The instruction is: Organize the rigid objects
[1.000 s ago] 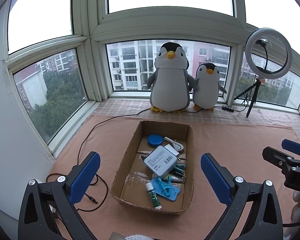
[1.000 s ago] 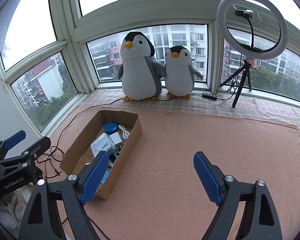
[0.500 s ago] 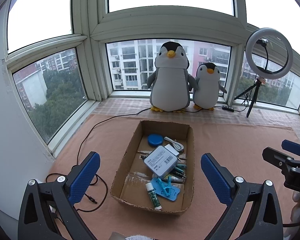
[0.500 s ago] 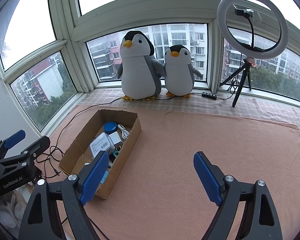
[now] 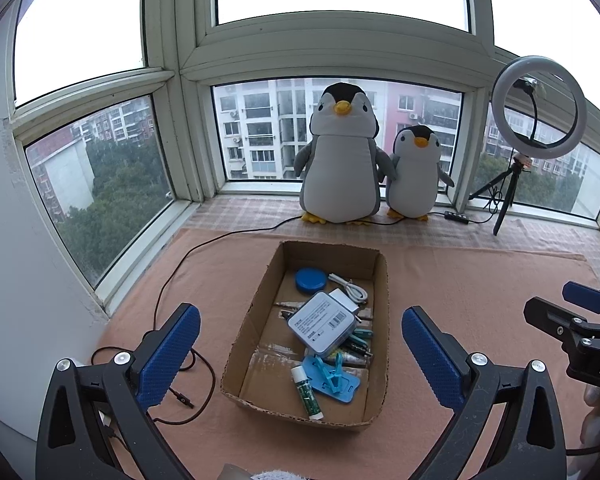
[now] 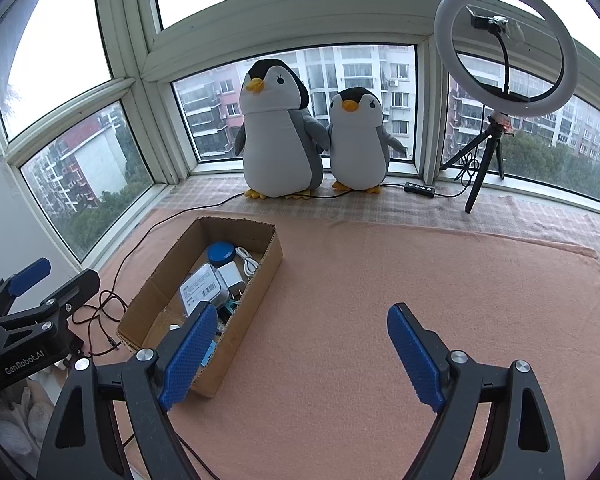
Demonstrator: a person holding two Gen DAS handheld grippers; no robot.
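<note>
1. A pink mat (image 5: 460,280) covers the surface, and the cardboard box (image 5: 260,300) sits on its left part; everything below is placed from that box.
2. The big penguin plush (image 5: 342,160) stands behind the box at the window, with the small penguin plush (image 5: 416,176) touching its right side.
3. A ring light (image 6: 504,44) on a tripod stands well behind and to the right of the box.
4. The left tool (image 5: 300,344) hangs over the near end of the box, its blue pads wide apart and holding nothing.
5. The right tool (image 6: 300,352) hangs just right of the box over bare mat, its pads also wide apart and empty.
6. Inside the box, a grey power bank (image 5: 324,322) lies in the middle on top of other items.
7. A blue round case (image 5: 310,280) lies at the far end of the box, with a white cable (image 5: 350,286) beside it.
8. A blue clip (image 5: 332,374) and a glue stick (image 5: 306,392) lie at the near end.
</note>
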